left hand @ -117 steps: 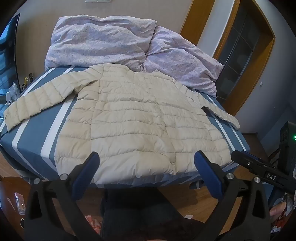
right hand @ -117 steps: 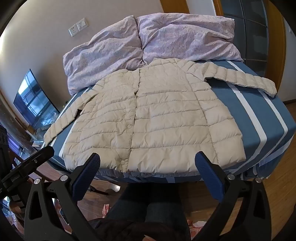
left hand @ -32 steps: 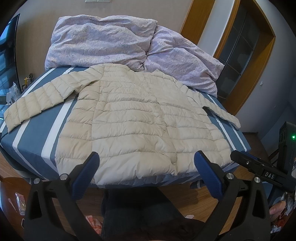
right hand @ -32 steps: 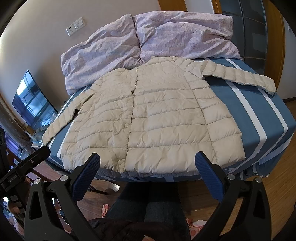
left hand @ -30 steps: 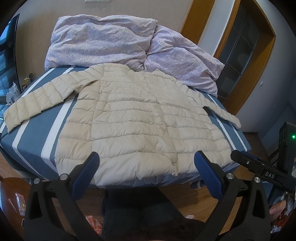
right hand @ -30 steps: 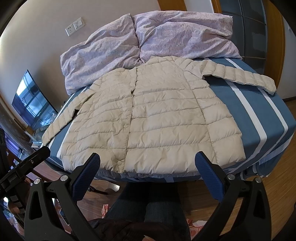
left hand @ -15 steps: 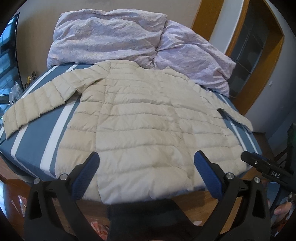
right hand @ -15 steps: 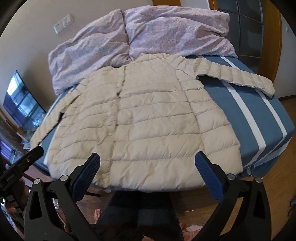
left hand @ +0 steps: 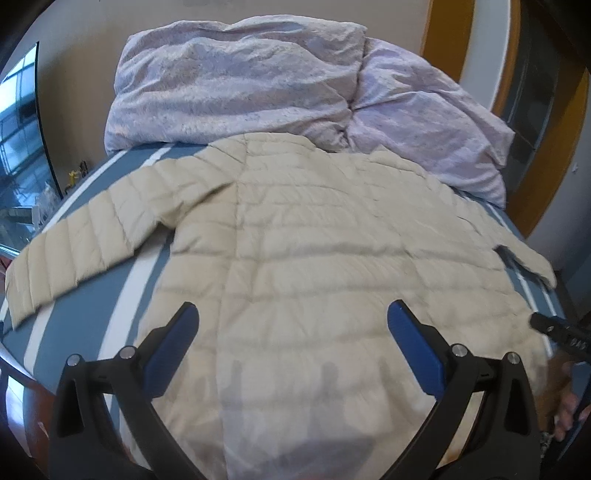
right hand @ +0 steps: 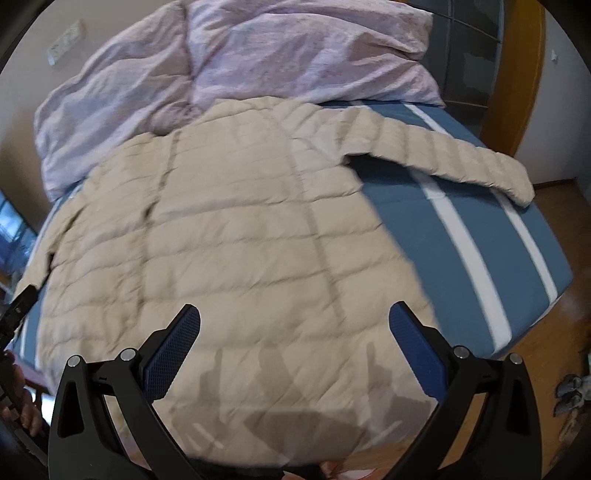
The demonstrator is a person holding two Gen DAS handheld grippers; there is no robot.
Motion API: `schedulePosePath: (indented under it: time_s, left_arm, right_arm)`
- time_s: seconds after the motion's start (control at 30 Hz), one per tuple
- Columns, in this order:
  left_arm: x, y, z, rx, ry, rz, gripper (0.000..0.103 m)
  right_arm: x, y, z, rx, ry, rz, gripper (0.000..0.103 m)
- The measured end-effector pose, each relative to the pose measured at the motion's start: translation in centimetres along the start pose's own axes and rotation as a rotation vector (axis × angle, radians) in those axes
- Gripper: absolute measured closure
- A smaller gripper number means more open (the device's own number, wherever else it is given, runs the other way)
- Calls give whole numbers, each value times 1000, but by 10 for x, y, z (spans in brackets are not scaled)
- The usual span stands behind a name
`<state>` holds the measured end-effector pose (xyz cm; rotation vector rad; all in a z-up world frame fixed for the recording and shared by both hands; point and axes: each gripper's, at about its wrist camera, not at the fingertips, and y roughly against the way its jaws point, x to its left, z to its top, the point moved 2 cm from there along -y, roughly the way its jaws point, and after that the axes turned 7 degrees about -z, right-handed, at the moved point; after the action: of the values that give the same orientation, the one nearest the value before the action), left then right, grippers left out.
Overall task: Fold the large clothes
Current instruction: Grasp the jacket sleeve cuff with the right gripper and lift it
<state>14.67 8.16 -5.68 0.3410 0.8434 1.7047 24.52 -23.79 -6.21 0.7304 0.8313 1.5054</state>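
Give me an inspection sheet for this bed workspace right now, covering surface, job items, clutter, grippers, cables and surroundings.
Surface: bed with a blue sheet and white stripes.
Job's things: beige puffer jacket spread flat, both sleeves out to the sides, unfolded.
Clutter: crumpled lilac duvet at the head of the bed, touching the jacket's collar.
Grippers: left gripper and right gripper both open above the hem, holding nothing.
Cables: nothing seen.
Surroundings: wall socket, wooden door frame, wooden floor.

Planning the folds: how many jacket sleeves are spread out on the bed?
2. One sleeve of the jacket stretches left over the striped bed; the other sleeve stretches right, toward the bed's edge.
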Motion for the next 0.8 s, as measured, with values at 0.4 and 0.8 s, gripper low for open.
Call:
schedulePosePath:
  time_s: [0.4, 0.8]
  left_arm:
    - [34, -77, 20, 27, -30, 220, 2]
    - [44, -107, 9, 141, -3, 197, 2]
  right_arm:
    - [-130, -75, 90, 16, -275, -280, 1]
    - [-291, -122, 100, 10, -791, -318, 9]
